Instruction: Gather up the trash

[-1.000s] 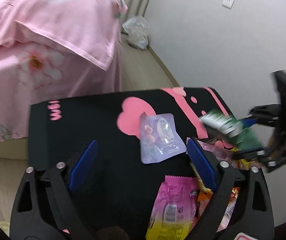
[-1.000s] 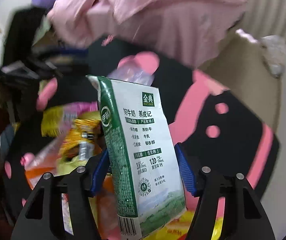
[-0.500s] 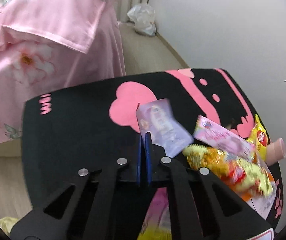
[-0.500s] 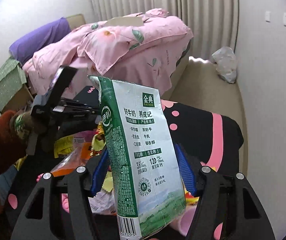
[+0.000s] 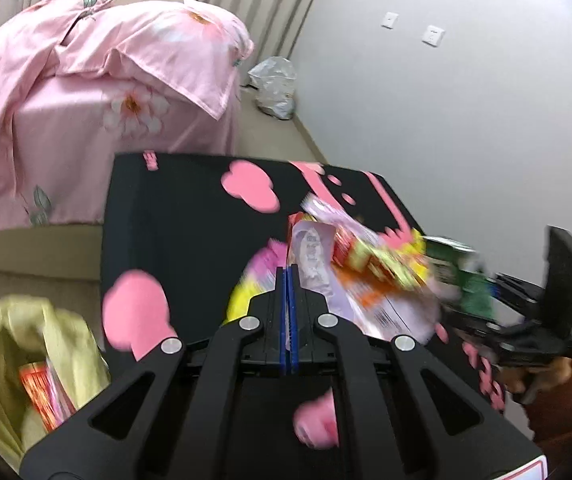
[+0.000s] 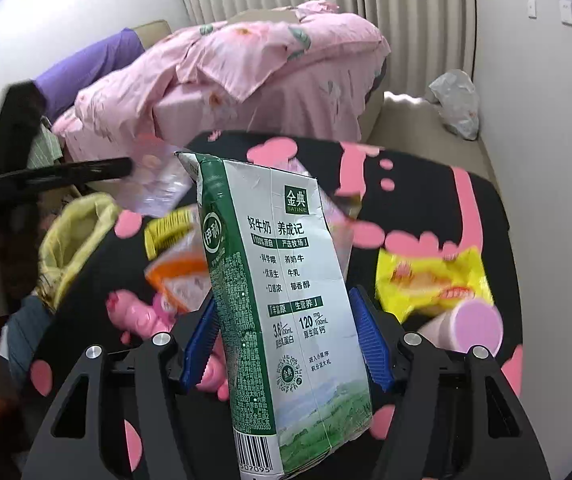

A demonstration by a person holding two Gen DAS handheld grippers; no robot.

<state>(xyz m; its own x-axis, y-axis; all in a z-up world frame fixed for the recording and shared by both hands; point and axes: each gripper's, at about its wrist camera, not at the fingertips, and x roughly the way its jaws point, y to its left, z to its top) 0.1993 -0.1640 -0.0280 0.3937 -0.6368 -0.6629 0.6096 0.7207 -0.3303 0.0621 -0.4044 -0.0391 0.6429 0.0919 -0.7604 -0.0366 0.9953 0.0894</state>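
My left gripper [image 5: 288, 276] is shut on a pale purple clear packet [image 5: 312, 258] and holds it above the black table with pink shapes [image 5: 189, 216]; the packet also shows in the right wrist view [image 6: 155, 184]. My right gripper [image 6: 286, 336] is shut on a green and white milk carton [image 6: 286, 292], held upright above the table. Loose wrappers lie on the table: a yellow one [image 6: 434, 276], an orange one [image 6: 181, 276], a pink one [image 6: 137, 312]. A trash bin with a yellow-green bag [image 5: 1, 344] stands at the table's left edge, some wrappers inside.
A bed with pink floral bedding [image 5: 97, 92] stands behind the table. A grey plastic bag [image 5: 273, 88] lies on the floor by the white wall. A pink cup [image 6: 470, 324] lies on the table near the yellow wrapper.
My left gripper closed on the purple packet, lifted it and swung left, bringing the bin into view. My right gripper raised the carton off the pile and still holds it.
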